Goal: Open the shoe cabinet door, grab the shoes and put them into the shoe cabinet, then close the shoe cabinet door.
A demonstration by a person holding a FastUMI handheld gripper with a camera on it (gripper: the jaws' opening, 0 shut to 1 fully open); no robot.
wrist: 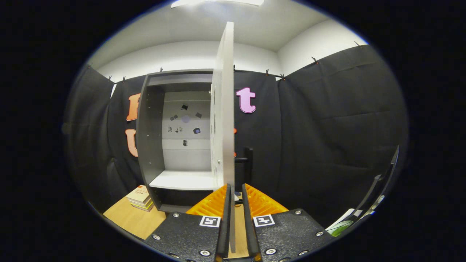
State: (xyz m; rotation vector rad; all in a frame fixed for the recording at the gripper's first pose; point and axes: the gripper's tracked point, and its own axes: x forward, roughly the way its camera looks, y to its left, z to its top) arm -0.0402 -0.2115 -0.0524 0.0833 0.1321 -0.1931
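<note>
The grey shoe cabinet (151, 138) stands on a wooden table just ahead, with a white shelf (182, 180) inside. Its door (222, 109) is swung wide open and I see it edge-on. The door's lower edge runs down between my orange fingers (213, 203). My gripper (235, 189) is only narrowly open around that edge: the left finger lies against the door and a thin gap shows beside the right finger. A black handle (248, 160) sticks out on the door's right side, beyond the fingertips.
A small stack of books (140, 198) lies on the wooden table (134, 218) left of the cabinet's foot. To the right of my fingers a black stand (382, 189) leans, with a white and green object (342, 225) below it, partly seen.
</note>
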